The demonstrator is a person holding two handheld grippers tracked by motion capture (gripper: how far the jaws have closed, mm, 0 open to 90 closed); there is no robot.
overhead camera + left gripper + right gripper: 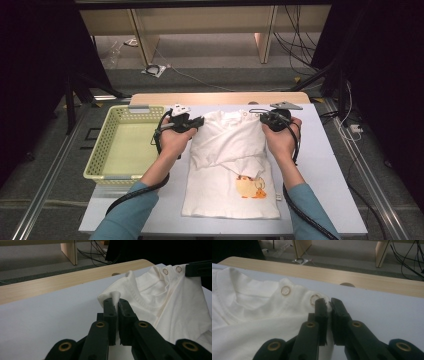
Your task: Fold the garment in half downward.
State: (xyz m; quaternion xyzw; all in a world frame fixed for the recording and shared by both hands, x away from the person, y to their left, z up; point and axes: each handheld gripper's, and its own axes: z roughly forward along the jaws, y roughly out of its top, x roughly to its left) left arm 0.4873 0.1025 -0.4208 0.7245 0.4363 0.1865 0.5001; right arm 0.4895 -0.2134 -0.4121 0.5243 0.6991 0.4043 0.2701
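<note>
A white shirt (pixel 232 165) lies flat on the pale table (pixel 325 170), its bottom hem toward the near edge and its neck toward the far edge. A small orange and yellow print (pixel 250 187) sits on the lower right of its front. The left gripper (pixel 196 122) is clenched on a pinch of cloth at the far left shoulder; in the left gripper view the white fabric (pixel 115 296) pokes up between the closed jaws. The right gripper (pixel 264 117) is clenched on the far right shoulder corner, just beside two round snap fasteners (pixel 285 290) seen in the right gripper view. Both hands rest at the far end of the shirt, one at each side. A yellow-green plastic basket (pixel 107 145) stands on the left of the table, just beside the shirt
</note>
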